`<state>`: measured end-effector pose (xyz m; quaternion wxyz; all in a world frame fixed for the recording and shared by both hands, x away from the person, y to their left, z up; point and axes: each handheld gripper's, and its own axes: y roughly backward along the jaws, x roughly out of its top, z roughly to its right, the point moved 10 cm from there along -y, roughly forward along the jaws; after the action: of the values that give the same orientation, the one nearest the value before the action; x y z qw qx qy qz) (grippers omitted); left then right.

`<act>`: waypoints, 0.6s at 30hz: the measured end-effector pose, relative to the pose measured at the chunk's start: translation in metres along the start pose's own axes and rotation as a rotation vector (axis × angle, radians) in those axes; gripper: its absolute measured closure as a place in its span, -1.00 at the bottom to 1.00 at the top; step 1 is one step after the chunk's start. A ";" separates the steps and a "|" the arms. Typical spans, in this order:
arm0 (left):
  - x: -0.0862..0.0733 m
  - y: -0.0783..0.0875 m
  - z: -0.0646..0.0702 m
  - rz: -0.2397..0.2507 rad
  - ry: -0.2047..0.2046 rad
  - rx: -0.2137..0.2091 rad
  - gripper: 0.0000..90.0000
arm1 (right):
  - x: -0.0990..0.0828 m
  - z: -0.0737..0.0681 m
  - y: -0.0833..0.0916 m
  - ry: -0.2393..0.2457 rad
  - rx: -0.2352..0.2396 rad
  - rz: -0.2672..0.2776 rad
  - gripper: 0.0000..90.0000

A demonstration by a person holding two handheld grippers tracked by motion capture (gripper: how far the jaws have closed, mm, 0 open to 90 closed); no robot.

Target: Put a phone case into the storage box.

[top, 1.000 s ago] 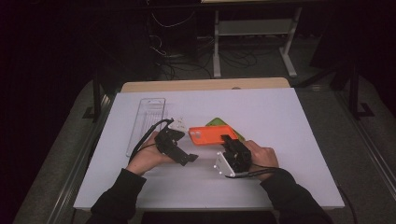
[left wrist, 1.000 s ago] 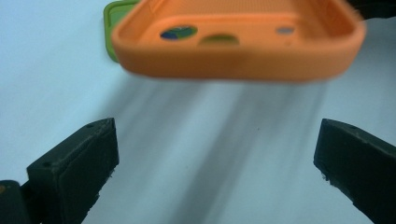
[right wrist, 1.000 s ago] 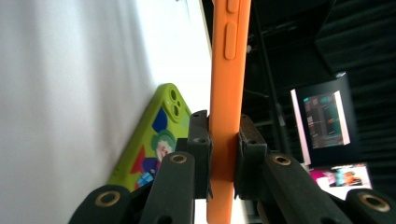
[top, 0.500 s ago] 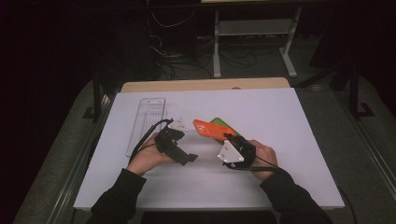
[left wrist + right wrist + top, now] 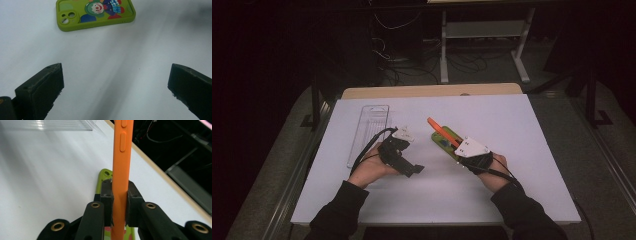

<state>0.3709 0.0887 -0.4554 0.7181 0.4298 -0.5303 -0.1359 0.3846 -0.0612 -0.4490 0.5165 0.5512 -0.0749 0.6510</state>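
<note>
Two fingers (image 5: 132,205) around orange case (image 5: 121,170)

Bright overhead light on the white table (image 5: 512,130); beyond it the room falls dark. Close views soft, streaked with faint shadows.

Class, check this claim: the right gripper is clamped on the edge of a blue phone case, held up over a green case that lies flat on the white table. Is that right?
Not quite: the held phone case is orange, not blue. The right gripper view shows the right gripper clamped on its edge, and the high view agrees. The rest stands: it is held over the green case lying flat on the white table.
</note>
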 end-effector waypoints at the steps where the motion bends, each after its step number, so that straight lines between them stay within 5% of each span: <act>1: 0.000 0.000 0.000 0.000 -0.001 0.001 -1.00 | -0.001 0.001 0.000 -0.013 0.014 -0.001 0.73; 14: -0.001 0.003 -0.004 -0.016 -0.014 0.012 -1.00 | -0.003 0.005 0.001 -0.374 0.184 0.009 0.74; 17: 0.003 0.002 -0.002 0.028 0.033 0.003 -1.00 | -0.003 0.006 0.001 -0.420 0.205 0.016 0.74; 18: 0.002 0.003 -0.005 0.016 0.007 0.008 -1.00 | -0.003 0.006 0.001 -0.428 0.206 0.015 0.74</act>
<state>0.3750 0.0915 -0.4516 0.7192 0.4289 -0.5317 -0.1264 0.3870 -0.0674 -0.4487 0.4252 0.7260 -0.1200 0.5270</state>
